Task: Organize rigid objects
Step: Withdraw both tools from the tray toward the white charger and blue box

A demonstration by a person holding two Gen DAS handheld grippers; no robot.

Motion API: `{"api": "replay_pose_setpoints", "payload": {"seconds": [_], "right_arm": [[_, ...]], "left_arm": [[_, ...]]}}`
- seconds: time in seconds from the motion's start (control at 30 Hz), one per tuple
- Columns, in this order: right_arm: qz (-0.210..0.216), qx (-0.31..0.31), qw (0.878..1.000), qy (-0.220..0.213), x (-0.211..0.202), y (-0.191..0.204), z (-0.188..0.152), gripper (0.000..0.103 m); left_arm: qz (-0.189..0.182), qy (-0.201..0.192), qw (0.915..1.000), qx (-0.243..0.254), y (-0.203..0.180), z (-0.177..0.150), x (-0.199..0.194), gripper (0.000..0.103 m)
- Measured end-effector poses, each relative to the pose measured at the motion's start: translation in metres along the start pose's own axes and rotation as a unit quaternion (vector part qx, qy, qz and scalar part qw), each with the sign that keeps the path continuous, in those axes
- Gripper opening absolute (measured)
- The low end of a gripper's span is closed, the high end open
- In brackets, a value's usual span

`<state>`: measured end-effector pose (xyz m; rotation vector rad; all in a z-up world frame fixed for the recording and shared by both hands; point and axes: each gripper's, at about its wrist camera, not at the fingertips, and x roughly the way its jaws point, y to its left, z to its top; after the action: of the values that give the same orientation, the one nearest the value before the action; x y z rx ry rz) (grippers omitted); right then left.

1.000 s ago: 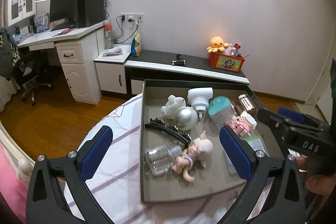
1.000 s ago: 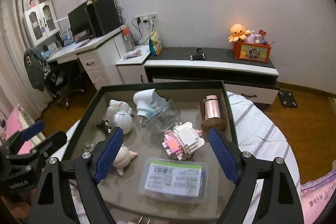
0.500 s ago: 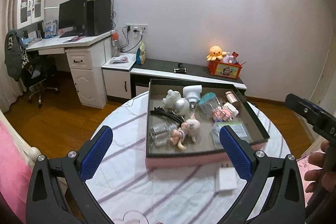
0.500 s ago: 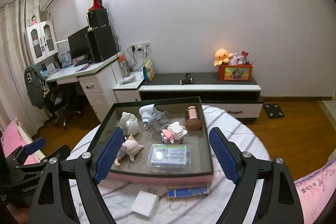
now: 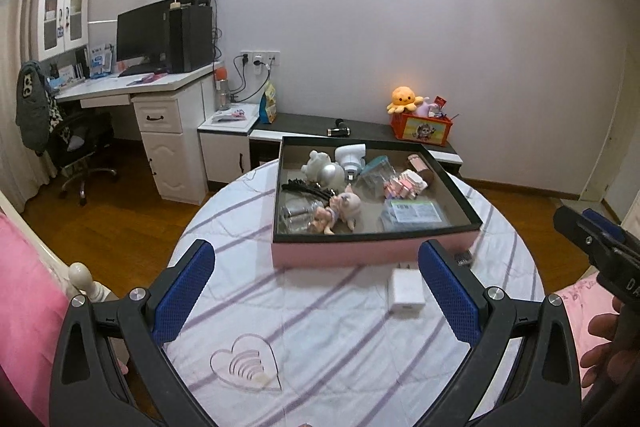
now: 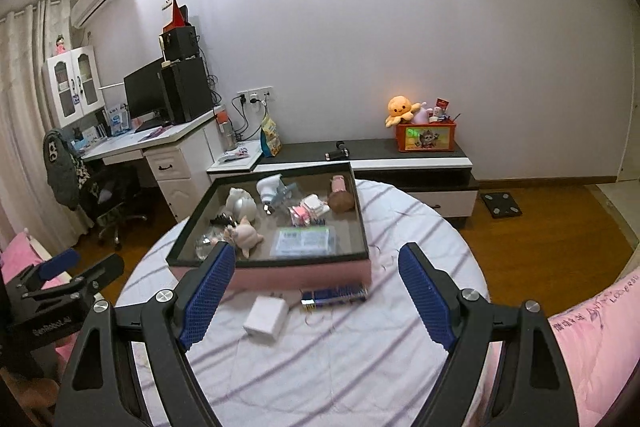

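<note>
both grippers had pulled well back from the shallow pink-sided tray with the black rim (image 5: 372, 253); a second earlier they hovered right over its contents, and now the whole round table with the white, purple-striped cloth (image 5: 320, 339) lay in view. the left gripper (image 5: 316, 301) stood released, its blue pads wide apart and holding nothing. the right gripper (image 6: 316, 295) was the same, spread and empty.

seen from the left gripper, the tray sat at twelve o'clock on the far half of the table. inside it lay a small pink doll (image 5: 340, 211), a clear glass jar on its side (image 5: 298, 217) touching the doll at nine o'clock, a silver ball (image 5: 331, 175), a clear flat case with a white label (image 5: 414, 213) at the tray's three o'clock side, a pink-and-white block toy (image 6: 310, 209) and a copper-coloured cylinder (image 6: 340, 193) in the far corner.

two things remained outside: a white square charger block (image 6: 267, 319) on the cloth just in front of the tray, and a dark blue bar-shaped object (image 6: 334, 295) beside it at about two o'clock, too blurred for me to name surely.

the retreat read as a pause between picks, i judged. with most pieces boxed, those two strays looked like the work left, and both lay nearer the right gripper.
</note>
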<state>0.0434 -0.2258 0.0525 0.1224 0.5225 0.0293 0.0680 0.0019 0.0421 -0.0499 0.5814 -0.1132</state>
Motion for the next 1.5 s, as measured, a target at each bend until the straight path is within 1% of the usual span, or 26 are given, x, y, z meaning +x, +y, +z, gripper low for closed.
{"api": "replay_pose_setpoints", "payload": {"seconds": [0.23, 0.53, 0.77, 0.97, 1.1, 1.3, 1.4, 1.5], "right_arm": [[-0.001, 0.001, 1.000, 0.016, -0.003, -0.004, -0.014, 0.085], [-0.002, 0.000, 1.000, 0.019, -0.002, -0.002, -0.016, 0.085], [-0.008, -0.002, 0.999, 0.031, 0.009, -0.005, -0.018, 0.085], [-0.019, -0.008, 0.998, 0.059, 0.033, -0.014, -0.024, 0.085], [-0.027, 0.000, 0.996, 0.089, 0.057, -0.027, -0.030, 0.085], [-0.025, 0.000, 0.992, 0.124, 0.087, -0.038, -0.039, 0.085], [-0.021, -0.003, 0.990, 0.139, 0.101, -0.041, -0.043, 0.085], [-0.019, 0.000, 0.989, 0.149, 0.111, -0.046, -0.045, 0.085]], "left_arm": [[0.000, 0.008, 1.0000, 0.002, -0.004, -0.010, -0.006, 0.103], [0.000, 0.008, 1.0000, 0.003, -0.007, -0.012, -0.007, 0.103], [-0.008, 0.016, 0.9998, 0.000, -0.012, -0.014, 0.001, 0.103], [-0.030, 0.042, 0.9987, 0.005, -0.025, -0.027, 0.026, 0.103], [-0.048, 0.079, 0.9956, 0.014, -0.041, -0.041, 0.057, 0.103], [-0.059, 0.117, 0.9912, 0.020, -0.062, -0.054, 0.100, 0.103], [-0.064, 0.130, 0.9893, 0.022, -0.071, -0.057, 0.121, 0.103], [-0.059, 0.139, 0.9880, 0.033, -0.082, -0.059, 0.140, 0.103]]}}
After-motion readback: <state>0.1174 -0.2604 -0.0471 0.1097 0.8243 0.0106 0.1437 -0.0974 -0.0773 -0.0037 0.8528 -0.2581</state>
